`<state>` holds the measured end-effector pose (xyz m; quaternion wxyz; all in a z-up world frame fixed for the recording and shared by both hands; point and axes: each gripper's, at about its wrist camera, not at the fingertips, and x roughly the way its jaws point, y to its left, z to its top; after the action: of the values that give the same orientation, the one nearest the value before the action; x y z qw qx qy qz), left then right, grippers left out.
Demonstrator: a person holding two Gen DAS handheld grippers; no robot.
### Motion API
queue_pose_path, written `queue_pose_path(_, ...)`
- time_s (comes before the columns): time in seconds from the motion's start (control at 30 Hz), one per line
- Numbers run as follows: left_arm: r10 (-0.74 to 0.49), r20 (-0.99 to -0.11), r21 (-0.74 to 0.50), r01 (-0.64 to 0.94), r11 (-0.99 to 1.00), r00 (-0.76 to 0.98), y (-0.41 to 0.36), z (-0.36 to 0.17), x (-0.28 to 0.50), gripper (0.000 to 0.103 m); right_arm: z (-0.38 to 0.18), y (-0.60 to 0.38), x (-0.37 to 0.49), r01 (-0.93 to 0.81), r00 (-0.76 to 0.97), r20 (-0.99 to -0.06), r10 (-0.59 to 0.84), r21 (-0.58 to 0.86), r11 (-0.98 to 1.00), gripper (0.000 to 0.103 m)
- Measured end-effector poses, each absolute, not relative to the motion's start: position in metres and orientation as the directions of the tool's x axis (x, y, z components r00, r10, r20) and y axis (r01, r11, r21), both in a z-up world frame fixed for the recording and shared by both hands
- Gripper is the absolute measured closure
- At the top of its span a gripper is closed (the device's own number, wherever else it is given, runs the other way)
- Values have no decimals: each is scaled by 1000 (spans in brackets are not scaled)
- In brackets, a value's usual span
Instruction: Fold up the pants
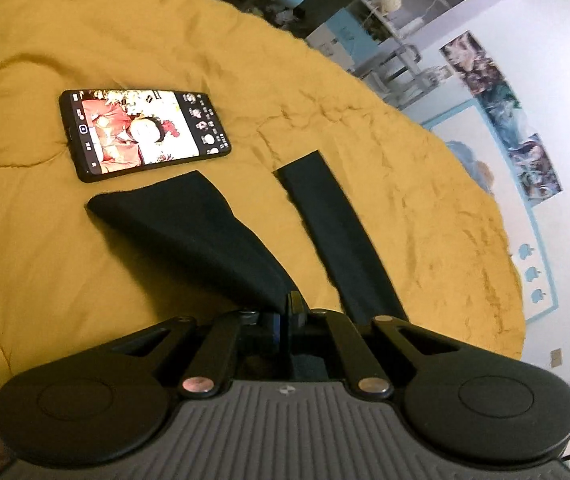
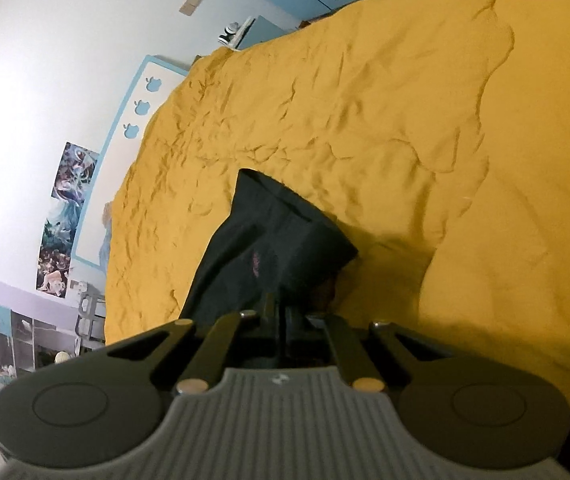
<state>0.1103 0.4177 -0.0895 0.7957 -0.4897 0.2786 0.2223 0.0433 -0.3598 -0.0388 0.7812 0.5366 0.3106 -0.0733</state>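
Black pants lay on the yellow bedspread, both legs splayed apart, phone just beside one hem. Left tool & right tool each clamped fabric, prob. at waistband corners. Judged early: lift-and-align step; next needs legs brought together.

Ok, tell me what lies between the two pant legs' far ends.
Only bare yellow bedspread separates the wide pant leg from the narrow pant leg; the phone sits beyond the wide one. The left wrist view shows this.

Dim, soft-focus, fisheye-warped edges
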Motion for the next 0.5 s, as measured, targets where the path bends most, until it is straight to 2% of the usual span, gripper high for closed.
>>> queue_pose_path(0.33,35,-695,-636,-637,435,718,424,-68,181,101,-15,-370,117,421,826,-502,256,852,312,103)
queue_pose_path(0.5,17,-735,-590,-652,477,678,423,-55,254,101,-13,-371,196,454,792,-525,313,848,273,103)
